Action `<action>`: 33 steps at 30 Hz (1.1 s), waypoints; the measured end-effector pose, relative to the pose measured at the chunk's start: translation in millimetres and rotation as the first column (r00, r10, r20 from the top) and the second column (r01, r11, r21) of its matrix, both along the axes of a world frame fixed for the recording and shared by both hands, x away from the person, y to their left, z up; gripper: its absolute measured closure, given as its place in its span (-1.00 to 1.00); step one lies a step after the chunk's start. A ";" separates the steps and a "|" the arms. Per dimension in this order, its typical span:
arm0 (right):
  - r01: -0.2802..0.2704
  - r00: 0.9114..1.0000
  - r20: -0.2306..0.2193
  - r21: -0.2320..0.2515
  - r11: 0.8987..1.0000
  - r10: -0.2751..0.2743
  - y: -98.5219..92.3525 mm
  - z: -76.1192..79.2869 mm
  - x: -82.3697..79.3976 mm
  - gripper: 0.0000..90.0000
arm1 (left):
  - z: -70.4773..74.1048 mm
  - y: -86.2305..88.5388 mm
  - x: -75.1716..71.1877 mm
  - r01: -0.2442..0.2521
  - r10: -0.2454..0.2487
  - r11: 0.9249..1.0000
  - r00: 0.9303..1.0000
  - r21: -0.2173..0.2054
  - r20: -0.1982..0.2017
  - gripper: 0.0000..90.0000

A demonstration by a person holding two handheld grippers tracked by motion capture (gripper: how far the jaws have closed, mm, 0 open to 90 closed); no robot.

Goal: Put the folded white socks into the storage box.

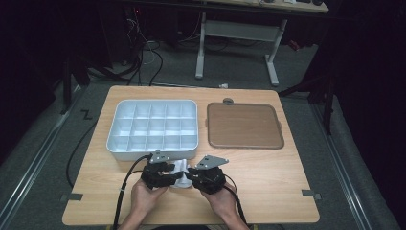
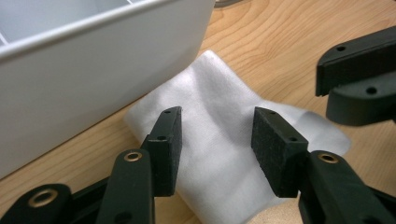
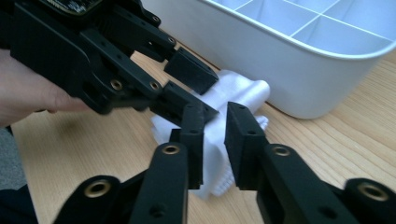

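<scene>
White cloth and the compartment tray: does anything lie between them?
No. In the left gripper view the white cloth lies right beside the compartment tray wall, with at most bare wooden table between.

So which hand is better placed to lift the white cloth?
Probably the right. Its gripper has fingers close on a fold of the cloth, while the left gripper is spread wide above it.

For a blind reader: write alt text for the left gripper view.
The left gripper has its fingers apart over a folded white cloth lying on the wooden table. A white tray's wall stands beside the cloth, and the other gripper shows at right.
</scene>
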State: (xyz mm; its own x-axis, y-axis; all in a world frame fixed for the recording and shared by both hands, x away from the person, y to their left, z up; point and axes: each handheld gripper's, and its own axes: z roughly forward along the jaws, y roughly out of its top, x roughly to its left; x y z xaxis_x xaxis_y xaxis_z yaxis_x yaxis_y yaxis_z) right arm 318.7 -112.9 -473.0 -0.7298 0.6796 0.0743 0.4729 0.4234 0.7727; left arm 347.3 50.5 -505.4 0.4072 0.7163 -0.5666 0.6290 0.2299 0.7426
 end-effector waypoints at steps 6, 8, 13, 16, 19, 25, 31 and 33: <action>0.000 1.000 -0.006 -0.049 0.999 0.000 10.2 -9.5 5.0 0.72 | -0.8 -0.2 0.0 -0.002 0.002 1.000 1.000 0.010 0.006 0.19; 0.001 1.000 -0.012 -0.062 0.998 -0.002 10.4 -13.4 6.8 0.75 | -1.7 0.1 0.0 -0.005 0.005 1.000 1.000 0.017 0.009 0.19; 0.003 1.000 -0.027 -0.102 0.995 -0.006 7.9 -25.8 11.7 0.87 | -8.7 1.9 -1.5 -0.020 0.020 0.999 1.000 0.047 0.016 0.19; 0.006 0.999 -0.034 -0.112 0.994 -0.010 5.9 -31.8 13.7 0.91 | -12.7 3.4 -2.5 -0.022 0.021 0.999 1.000 0.048 0.013 0.17; 0.015 0.999 -0.035 -0.120 0.993 -0.020 3.6 -35.9 15.3 0.94 | -14.6 3.5 -2.9 -0.021 0.020 0.998 1.000 0.056 0.017 0.17; 0.017 0.999 -0.037 -0.124 0.992 -0.022 1.4 -40.9 16.4 0.95 | -17.3 3.0 -3.2 -0.027 0.026 0.999 0.999 0.045 0.026 0.15; 0.017 0.999 -0.037 -0.127 0.992 -0.021 -0.3 -44.0 18.1 0.96 | -19.6 4.7 -3.6 -0.030 0.029 0.999 0.999 0.022 0.031 0.13; 0.012 0.999 -0.040 -0.125 0.992 -0.017 -1.3 -44.8 19.3 0.95 | -20.1 5.0 -3.7 -0.025 0.025 0.999 0.999 0.022 0.036 0.13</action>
State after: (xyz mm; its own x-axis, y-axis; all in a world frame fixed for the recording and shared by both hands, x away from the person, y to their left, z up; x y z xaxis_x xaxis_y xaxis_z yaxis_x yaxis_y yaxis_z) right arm 338.0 -114.1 -517.7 -0.7179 0.6960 0.0173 0.5096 0.5083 0.6943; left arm 343.6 55.5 -525.4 0.4085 0.7389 -0.5358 0.5964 0.2283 0.7695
